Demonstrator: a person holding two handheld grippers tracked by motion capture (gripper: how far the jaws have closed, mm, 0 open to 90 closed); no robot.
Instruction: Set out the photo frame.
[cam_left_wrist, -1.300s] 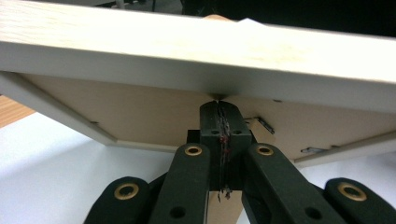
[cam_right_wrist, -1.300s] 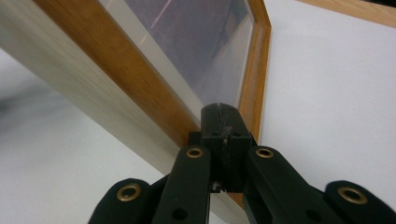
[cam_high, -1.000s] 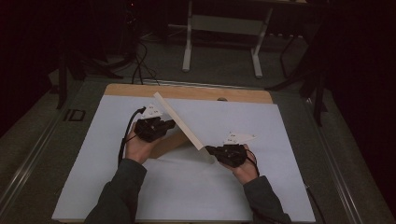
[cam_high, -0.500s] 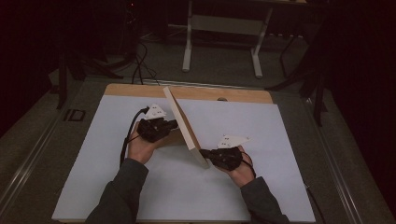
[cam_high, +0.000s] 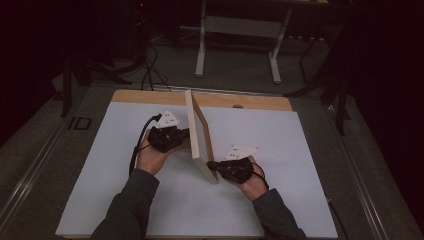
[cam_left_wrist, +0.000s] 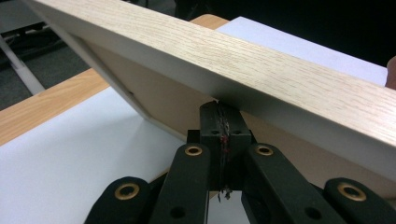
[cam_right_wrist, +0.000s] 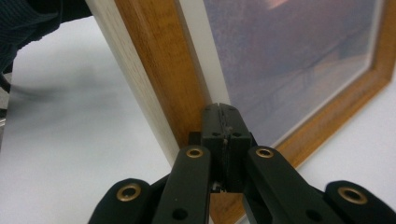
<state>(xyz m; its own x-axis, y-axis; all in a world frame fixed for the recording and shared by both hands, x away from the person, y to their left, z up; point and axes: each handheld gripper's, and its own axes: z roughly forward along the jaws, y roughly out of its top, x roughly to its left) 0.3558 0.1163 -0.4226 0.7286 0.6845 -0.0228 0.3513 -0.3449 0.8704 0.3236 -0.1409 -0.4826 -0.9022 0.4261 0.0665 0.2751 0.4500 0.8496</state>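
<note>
High view: the left claw (cam_high: 181, 136) and the right claw (cam_high: 214, 165) brace a wooden picture frame (cam_high: 197, 131) that stands on edge, near upright, on the white sheet (cam_high: 300, 165) covering the desk (cam_high: 250, 101). Left gripper view: the left claw (cam_left_wrist: 220, 122) has its jaws pressed together with nothing between them; the tips push against the frame's back just under its pale rim, propping it from behind. Right gripper view: the right claw (cam_right_wrist: 220, 122), jaws likewise together and empty, presses on the frame's front at the inner edge of the brown moulding. Opposed pushes from both faces probably keep the frame balanced while it is tipped; neither claw grips it, so a slip could let it fall.
</note>
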